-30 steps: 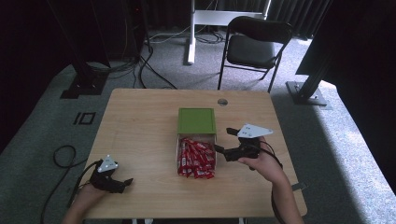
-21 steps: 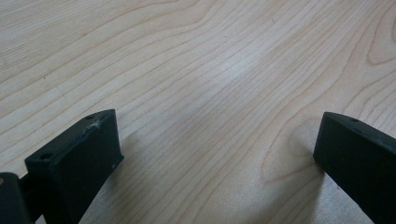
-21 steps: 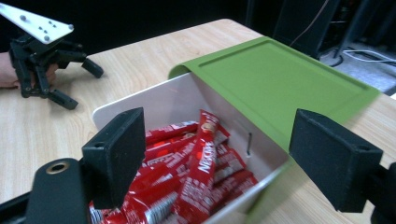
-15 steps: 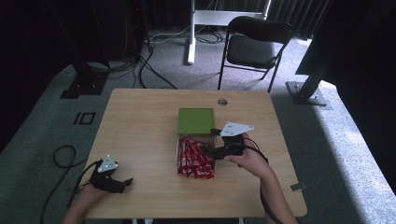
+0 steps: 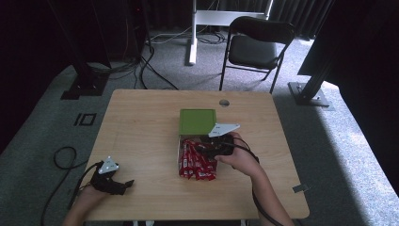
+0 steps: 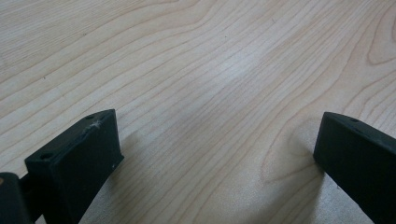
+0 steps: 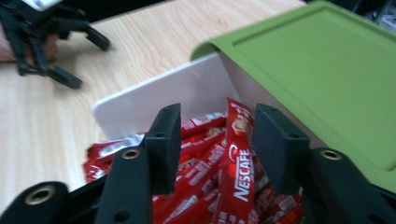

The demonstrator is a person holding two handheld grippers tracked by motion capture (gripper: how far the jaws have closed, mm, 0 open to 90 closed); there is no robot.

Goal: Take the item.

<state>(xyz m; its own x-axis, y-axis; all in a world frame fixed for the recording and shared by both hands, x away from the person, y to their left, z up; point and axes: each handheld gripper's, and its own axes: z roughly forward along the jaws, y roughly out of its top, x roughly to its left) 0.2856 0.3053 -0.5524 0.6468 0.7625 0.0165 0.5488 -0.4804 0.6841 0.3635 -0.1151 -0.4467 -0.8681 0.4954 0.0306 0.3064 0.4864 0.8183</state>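
The right claw [image 7: 215, 140], jaws just closing & half open w/ nothing gripped yet, sits over the red sticks [image 7: 233, 172] mid-frame, one stick upright between them; left claw [image 5: 109, 176] is far, lower left.

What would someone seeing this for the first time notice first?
Probably the heap of red Nescafe sachets in the white box at the middle of the wooden table, beside its bright green lid. The right gripper reaches into the heap, its jaws just closing around one upright sachet but not yet pressing it. The left gripper rests open near the table's front left corner.
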